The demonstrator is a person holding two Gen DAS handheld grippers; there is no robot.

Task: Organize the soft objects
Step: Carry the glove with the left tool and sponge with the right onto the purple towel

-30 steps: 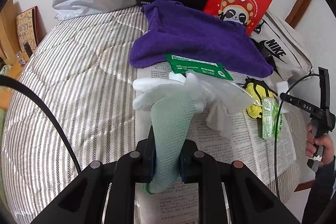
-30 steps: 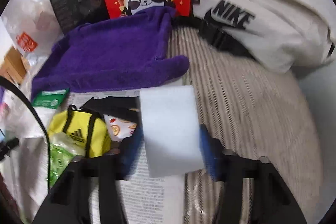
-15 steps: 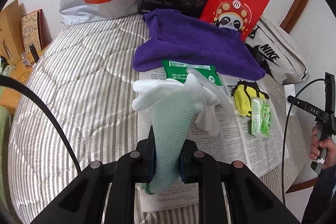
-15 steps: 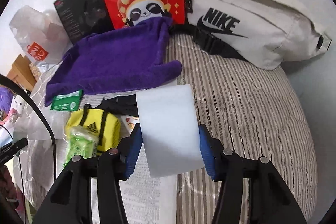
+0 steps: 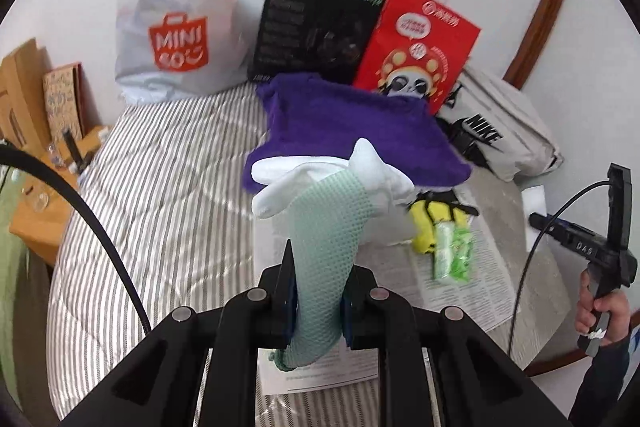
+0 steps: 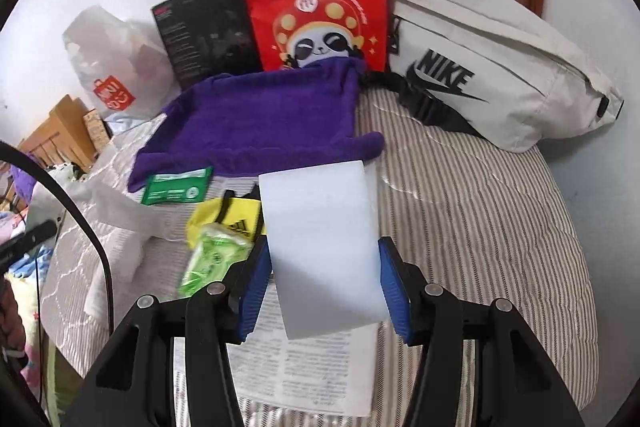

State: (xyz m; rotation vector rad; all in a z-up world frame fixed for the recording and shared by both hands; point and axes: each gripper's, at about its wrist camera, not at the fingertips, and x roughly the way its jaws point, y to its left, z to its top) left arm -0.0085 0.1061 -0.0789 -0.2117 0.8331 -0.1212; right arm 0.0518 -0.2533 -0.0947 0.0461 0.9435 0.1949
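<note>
Left wrist view: our left gripper (image 5: 318, 301) pinches a green-mesh glove (image 5: 328, 227), whose white fingers hide part of the purple towel (image 5: 352, 127). Our right gripper (image 6: 322, 289) clamps a white foam block (image 6: 324, 247) that covers the newspaper (image 6: 304, 375) beneath.

Left gripper (image 5: 318, 297) clamps a green mesh glove (image 5: 326, 227) above the newspaper (image 5: 460, 291).
</note>
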